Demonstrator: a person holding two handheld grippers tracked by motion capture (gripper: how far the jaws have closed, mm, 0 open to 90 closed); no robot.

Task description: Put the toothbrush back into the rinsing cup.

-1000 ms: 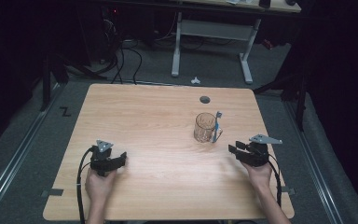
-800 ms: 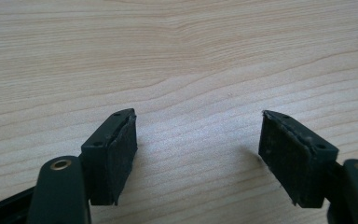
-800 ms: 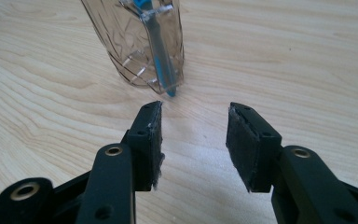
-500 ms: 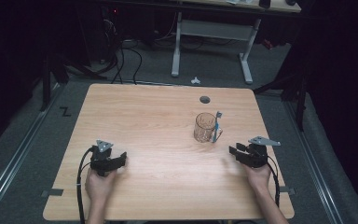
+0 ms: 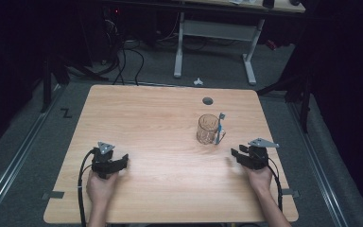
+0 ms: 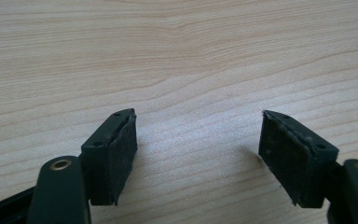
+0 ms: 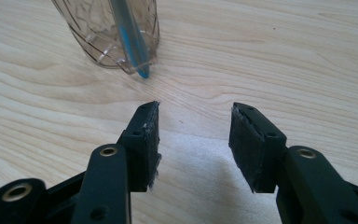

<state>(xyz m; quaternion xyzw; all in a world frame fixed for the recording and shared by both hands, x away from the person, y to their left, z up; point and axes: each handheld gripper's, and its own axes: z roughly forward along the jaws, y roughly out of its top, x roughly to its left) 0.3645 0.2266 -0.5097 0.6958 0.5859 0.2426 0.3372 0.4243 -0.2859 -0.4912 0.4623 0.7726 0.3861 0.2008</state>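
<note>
Resting on the desk [image 5: 170, 118], both tools sit near its front edge with jaws apart and nothing between them

Nearest, a hand [image 5: 101, 187] holds the left tool [image 5: 123, 162] at front left, and in the left gripper view its pads [image 6: 121, 154] stand wide over bare wood. At front right the other hand [image 5: 259, 178] holds the right tool [image 5: 235, 156], jaws spread less widely. Just beyond it, right of centre, stands a clear cup [image 5: 208, 129] with a blue stick [image 5: 220, 126] leaning in it, its tip at the cup's base in the right gripper view. Farther back, a dark hole [image 5: 208, 100] marks the desk
</note>
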